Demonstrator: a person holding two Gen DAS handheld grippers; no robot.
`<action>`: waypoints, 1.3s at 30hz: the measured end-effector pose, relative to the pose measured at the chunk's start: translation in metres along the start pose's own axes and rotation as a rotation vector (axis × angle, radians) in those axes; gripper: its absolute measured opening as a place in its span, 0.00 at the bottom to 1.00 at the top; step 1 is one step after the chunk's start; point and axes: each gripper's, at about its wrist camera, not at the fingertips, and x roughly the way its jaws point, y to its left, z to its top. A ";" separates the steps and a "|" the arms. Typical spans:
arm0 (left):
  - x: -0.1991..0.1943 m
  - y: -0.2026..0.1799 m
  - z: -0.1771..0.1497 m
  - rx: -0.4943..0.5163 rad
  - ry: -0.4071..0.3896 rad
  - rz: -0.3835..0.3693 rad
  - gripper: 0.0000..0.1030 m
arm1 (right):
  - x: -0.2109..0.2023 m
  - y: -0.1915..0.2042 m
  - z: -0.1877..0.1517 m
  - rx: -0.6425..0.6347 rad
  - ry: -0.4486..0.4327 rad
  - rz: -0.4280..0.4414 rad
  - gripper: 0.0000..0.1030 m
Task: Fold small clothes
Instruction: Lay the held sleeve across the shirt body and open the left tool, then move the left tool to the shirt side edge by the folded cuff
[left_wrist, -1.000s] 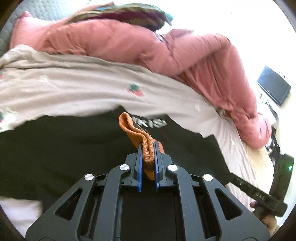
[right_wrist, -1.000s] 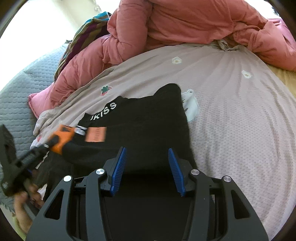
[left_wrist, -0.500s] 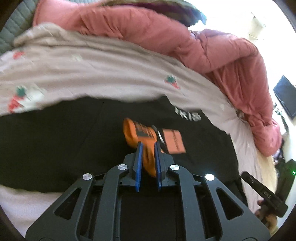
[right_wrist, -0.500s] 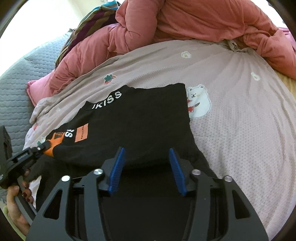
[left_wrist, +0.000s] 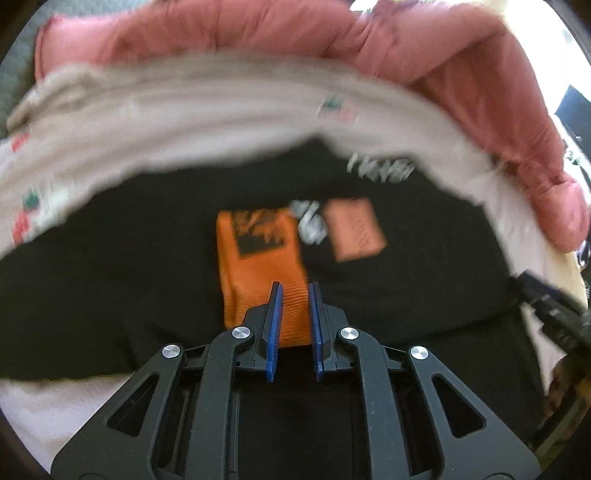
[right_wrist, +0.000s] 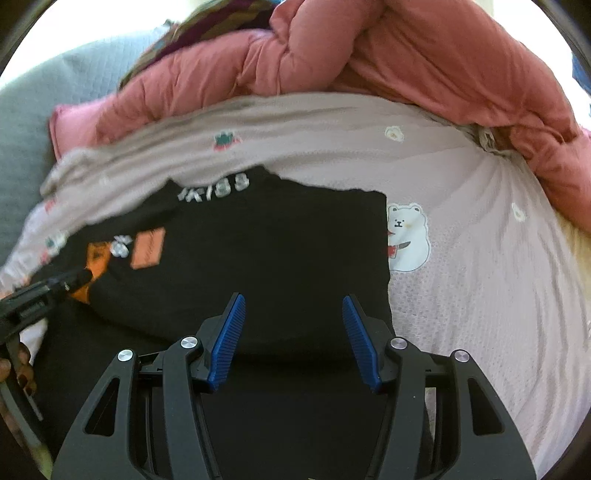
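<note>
Between the left gripper (left_wrist: 294, 295)'s blue fingers (left_wrist: 274, 317) sits the orange cuff (left_wrist: 260, 266) of the black garment (left_wrist: 110, 258), the fingers drawn narrow on either side of it; half a second ago they pinched it closer, and the gap looks slightly looser now, though blur makes it hard to say whether the cloth is gripped. A second ago the cuff stood up as a crumpled loop above the fingers; now it lies flat ahead of them, its dark print showing, just left of a salmon patch (left_wrist: 356, 229) and white lettering (left_wrist: 380, 170) on the garment. Beyond the garment runs the pale printed bed sheet (left_wrist: 184, 122), then the pink duvet (left_wrist: 461, 74). Ahead of the right gripper (right_wrist: 293, 314), whose fingers (right_wrist: 231, 332) stand wide apart and hold nothing, as in both earlier frames, the folded black body lies flat on the bed, its right edge beside a bear print (right_wrist: 408, 236) on the sheet. Far left of these fingers, the other gripper meets the cuff.
</note>
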 end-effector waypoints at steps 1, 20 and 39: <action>0.003 0.005 -0.002 -0.017 0.009 -0.003 0.07 | 0.004 0.001 0.000 -0.017 0.007 -0.009 0.53; -0.054 0.017 -0.006 -0.018 -0.136 0.044 0.58 | -0.011 0.028 -0.003 -0.056 -0.001 0.012 0.79; -0.108 0.099 -0.016 -0.185 -0.253 0.291 0.91 | -0.052 0.114 0.000 -0.170 -0.094 0.074 0.92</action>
